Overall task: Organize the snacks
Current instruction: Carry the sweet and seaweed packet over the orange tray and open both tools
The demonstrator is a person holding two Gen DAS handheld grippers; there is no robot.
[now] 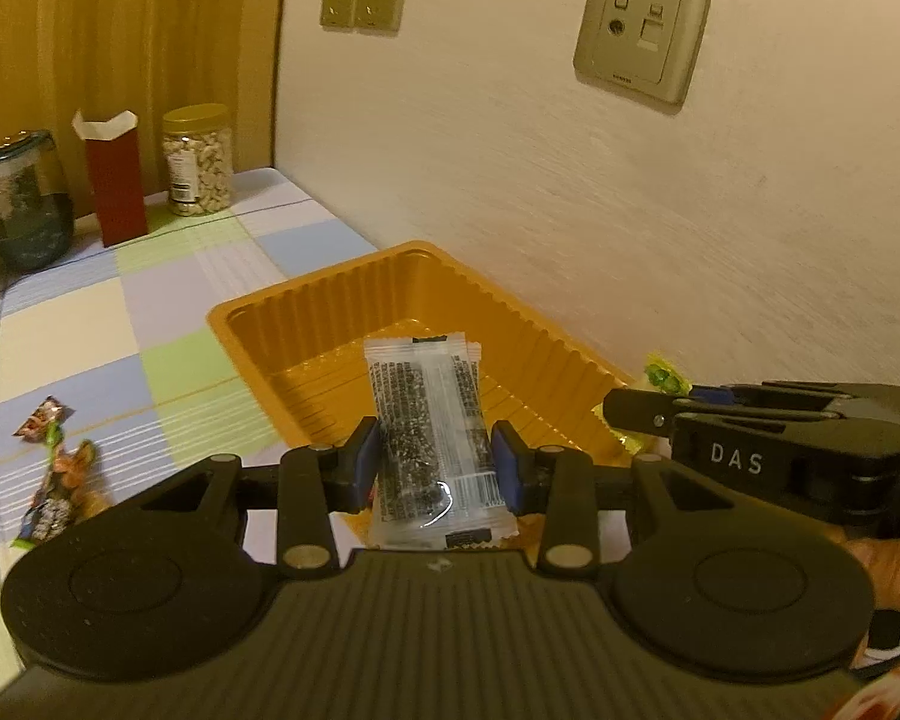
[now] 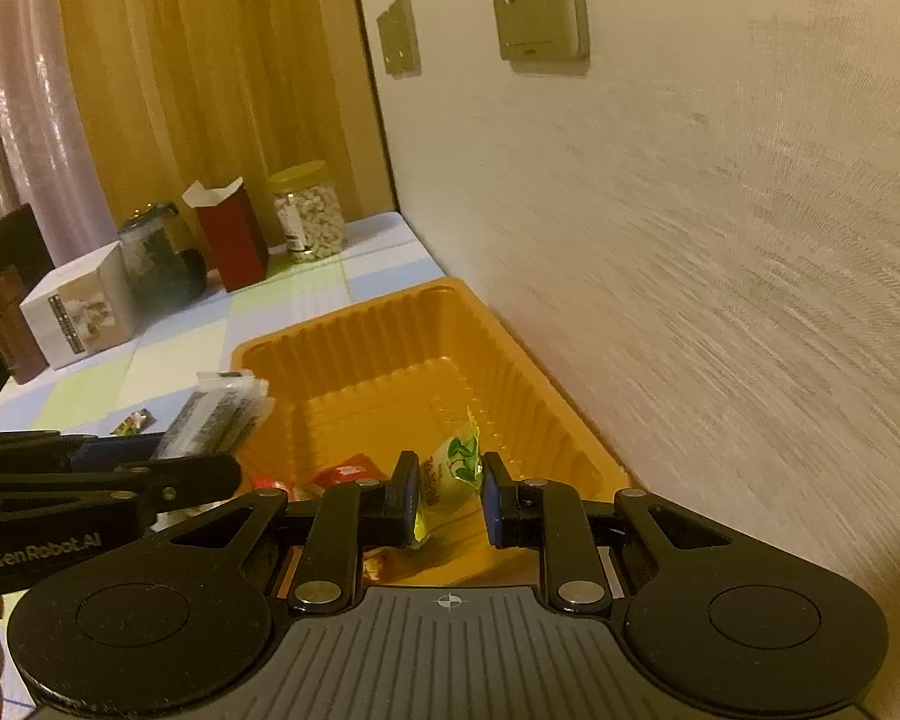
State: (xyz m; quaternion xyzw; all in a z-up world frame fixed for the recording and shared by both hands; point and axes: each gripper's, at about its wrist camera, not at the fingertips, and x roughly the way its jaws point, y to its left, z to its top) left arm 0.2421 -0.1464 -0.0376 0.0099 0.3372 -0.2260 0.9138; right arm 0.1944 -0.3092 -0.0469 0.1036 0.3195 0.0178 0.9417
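An orange plastic tray (image 1: 282,306) sits on the checked tablecloth against the wall; it also shows in the right wrist view (image 2: 390,324). My left gripper (image 1: 435,462) is shut on a clear packet of dark seed bars (image 1: 426,414), held over the tray's near end; the packet also shows in the right wrist view (image 2: 216,414). My right gripper (image 2: 450,495) is shut on a green and yellow wrapped candy (image 2: 453,468) above the tray's near part. Red wrapped snacks (image 2: 342,474) lie in the tray's near corner.
Loose wrapped snacks (image 1: 54,474) lie on the cloth at the left. At the table's far end stand a nut jar (image 1: 198,162), a red carton (image 1: 114,180), a dark glass jar (image 1: 27,198) and a white box (image 2: 78,312). The wall runs close along the right.
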